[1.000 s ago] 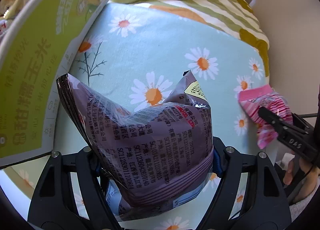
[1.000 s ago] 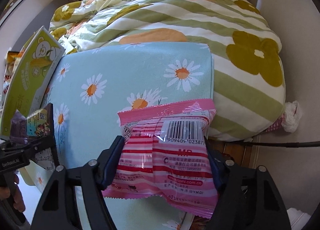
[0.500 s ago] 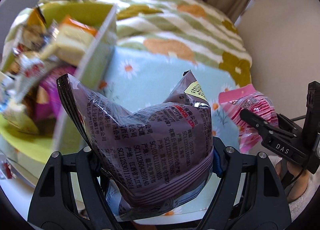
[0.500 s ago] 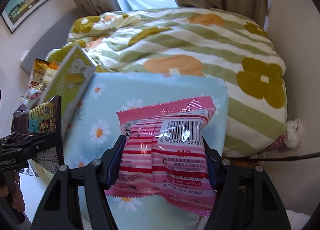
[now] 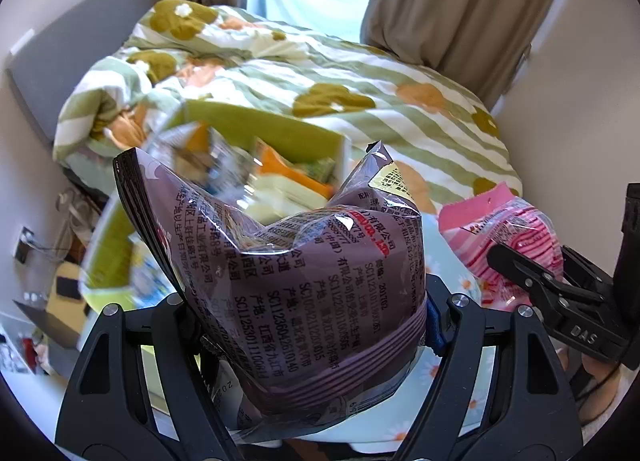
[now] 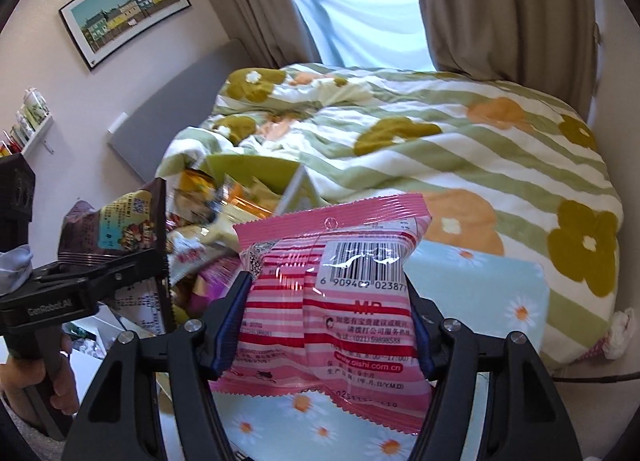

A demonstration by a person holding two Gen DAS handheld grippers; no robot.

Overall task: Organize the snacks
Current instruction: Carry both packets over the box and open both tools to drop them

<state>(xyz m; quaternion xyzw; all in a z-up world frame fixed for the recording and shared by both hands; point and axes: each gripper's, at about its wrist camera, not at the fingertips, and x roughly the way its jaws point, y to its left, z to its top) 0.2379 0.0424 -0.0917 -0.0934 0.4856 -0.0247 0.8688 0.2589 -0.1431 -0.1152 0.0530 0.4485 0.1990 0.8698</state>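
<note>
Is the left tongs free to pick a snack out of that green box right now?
Probably not. The left tongs are already clamped on the purple snack bag, so nothing else fits between them, though the green box stands open ahead.

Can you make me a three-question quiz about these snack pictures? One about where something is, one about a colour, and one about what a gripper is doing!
1. Where is the green box of snacks?
A. On the bed
B. On the wall shelf
C. Under the curtain

2. What colour is the packet with the barcode?
A. Blue
B. Pink with red stripes
C. Yellow

3. What is the left gripper doing?
A. Standing open with nothing in it
B. Squeezing a purple packet
C. Holding a cup

Answers: 1 A, the box sits against the flowered quilt. 2 B, its wrapper is pink with red stripes. 3 B, both pads press the packet's sides.
</note>
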